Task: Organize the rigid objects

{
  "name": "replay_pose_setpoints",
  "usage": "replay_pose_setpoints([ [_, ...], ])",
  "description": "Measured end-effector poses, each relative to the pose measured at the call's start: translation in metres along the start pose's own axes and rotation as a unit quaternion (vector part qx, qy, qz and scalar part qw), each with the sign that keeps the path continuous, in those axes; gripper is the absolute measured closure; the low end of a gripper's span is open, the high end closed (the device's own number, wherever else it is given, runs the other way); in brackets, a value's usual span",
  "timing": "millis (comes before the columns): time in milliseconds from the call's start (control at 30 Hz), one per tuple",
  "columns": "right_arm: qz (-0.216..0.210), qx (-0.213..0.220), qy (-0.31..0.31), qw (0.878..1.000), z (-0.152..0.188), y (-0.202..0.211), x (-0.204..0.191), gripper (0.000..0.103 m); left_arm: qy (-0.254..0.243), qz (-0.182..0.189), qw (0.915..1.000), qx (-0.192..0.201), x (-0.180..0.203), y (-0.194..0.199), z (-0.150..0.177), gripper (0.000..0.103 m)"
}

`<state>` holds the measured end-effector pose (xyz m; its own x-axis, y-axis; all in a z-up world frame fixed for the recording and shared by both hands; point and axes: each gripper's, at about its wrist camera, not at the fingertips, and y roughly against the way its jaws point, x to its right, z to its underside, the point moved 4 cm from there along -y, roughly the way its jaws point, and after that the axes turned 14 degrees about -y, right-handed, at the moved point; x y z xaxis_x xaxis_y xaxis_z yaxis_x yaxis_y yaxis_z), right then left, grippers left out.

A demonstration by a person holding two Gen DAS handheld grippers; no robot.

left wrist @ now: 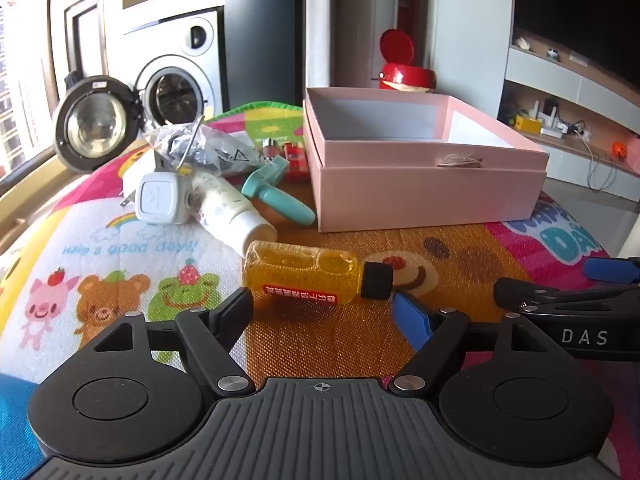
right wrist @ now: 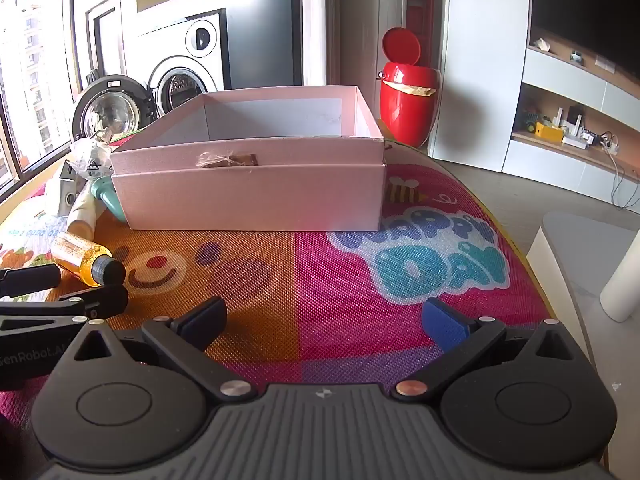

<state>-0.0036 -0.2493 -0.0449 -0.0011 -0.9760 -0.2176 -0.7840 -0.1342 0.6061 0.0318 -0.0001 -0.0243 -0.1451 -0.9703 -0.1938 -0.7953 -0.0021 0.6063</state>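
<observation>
Starting out, we see the pink box (left wrist: 424, 184) empty at centre frame; bottle (left wrist: 308, 274) and clutter lie left on the mat, both grippers' fingers (left wrist: 240, 306) spread wide, holding nothing.

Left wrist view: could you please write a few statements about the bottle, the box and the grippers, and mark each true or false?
1. The yellow bottle lies on its side on the mat. True.
2. The pink box already holds the bottle. False: the bottle lies outside it, and nothing shows inside the box.
3. The left gripper is clamped on the bottle. False: its jaws are open, just short of it.
4. The right gripper is open with nothing between its jaws. True.
</observation>
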Motion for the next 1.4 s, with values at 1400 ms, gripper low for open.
replay_pose_setpoints([
  [1400, 0.002, 0.002, 0.002, 1.000, 0.0004, 0.0004, 0.0004, 0.000, 0.004, 0.003, 1.0000, 0.001, -0.0002, 0.0003, 0.0001, 0.020],
])
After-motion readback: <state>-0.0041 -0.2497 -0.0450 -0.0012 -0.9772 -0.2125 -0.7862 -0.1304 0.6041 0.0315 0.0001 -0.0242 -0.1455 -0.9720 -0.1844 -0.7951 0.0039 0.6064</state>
